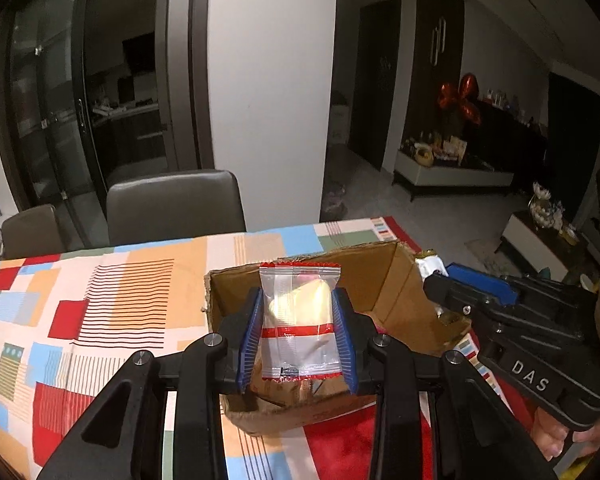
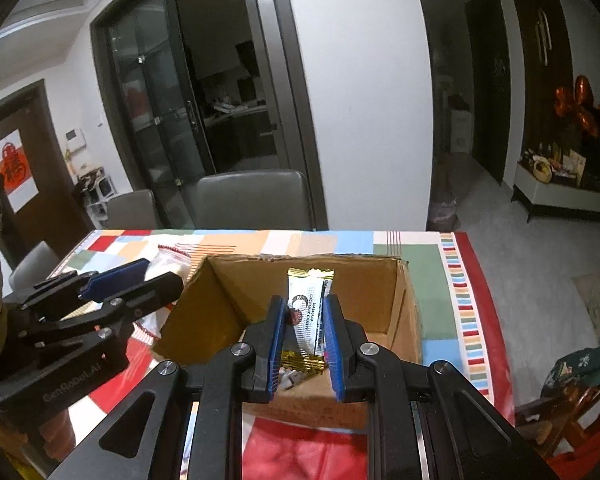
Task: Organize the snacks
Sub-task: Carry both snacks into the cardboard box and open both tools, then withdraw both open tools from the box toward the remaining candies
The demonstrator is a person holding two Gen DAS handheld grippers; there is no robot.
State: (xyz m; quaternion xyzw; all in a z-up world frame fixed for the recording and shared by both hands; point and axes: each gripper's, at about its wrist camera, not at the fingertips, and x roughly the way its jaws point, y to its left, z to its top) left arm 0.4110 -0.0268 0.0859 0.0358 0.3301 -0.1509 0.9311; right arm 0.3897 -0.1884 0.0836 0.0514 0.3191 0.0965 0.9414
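Left gripper (image 1: 298, 334): blue pads clamped on clear red-striped snack packet (image 1: 297, 320), held upright over open cardboard box (image 1: 396, 276). Right gripper (image 2: 304, 334): clamped on gold-and-white candy sachet (image 2: 309, 316) (upright, above box interior). Box sits on patterned tablecloth (image 1: 112, 304).

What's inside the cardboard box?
Little shows inside the cardboard box: some small wrappers on its floor. The gold candy packet and right gripper cover the rest.
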